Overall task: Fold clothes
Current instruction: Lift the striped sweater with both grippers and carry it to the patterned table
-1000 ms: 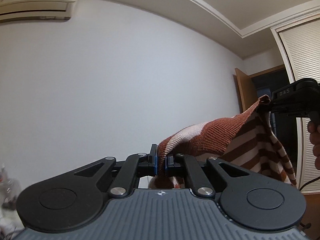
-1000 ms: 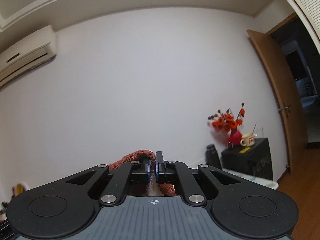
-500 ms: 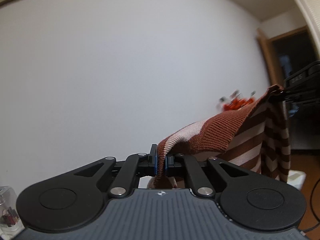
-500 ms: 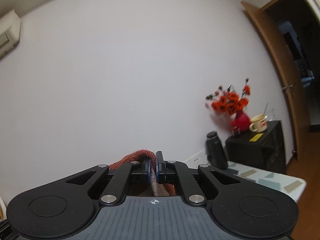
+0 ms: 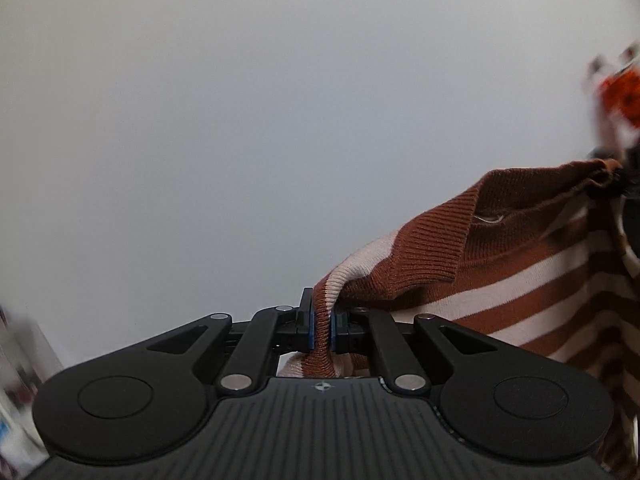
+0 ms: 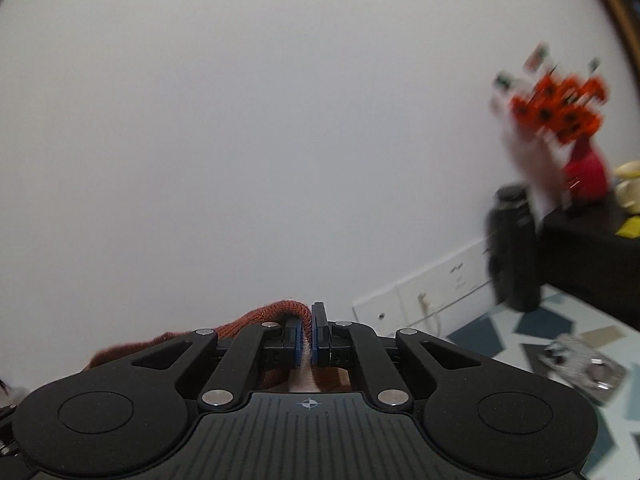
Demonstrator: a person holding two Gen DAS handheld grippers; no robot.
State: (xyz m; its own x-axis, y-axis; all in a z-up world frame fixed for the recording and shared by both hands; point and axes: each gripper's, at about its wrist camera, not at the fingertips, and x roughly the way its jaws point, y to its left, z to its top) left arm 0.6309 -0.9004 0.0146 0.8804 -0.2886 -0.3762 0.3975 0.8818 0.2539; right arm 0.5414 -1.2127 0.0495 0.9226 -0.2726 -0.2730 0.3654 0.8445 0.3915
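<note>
A brown and cream striped knit sweater [image 5: 500, 264] hangs stretched in the air, filling the right side of the left wrist view. My left gripper [image 5: 321, 326] is shut on one ribbed shoulder edge of it. The far corner of the sweater runs up to the right edge, where the other gripper pinches it. In the right wrist view my right gripper [image 6: 306, 330] is shut on a rust-brown fold of the sweater [image 6: 276, 312], which drops away to the left below the fingers. Most of the garment is hidden under both tools.
A plain white wall fills both views. At the right stand a black cabinet [image 6: 592, 256] with a red vase of orange flowers [image 6: 560, 112], a cup and a black bottle [image 6: 514, 248]. A table with a blue patterned cloth [image 6: 532, 340] lies lower right.
Both grippers swept forward and tipped downward with the sweater held between them. Ceiling, air conditioner and door have left view; the table, bottle and flowers now loom larger and blurred.
</note>
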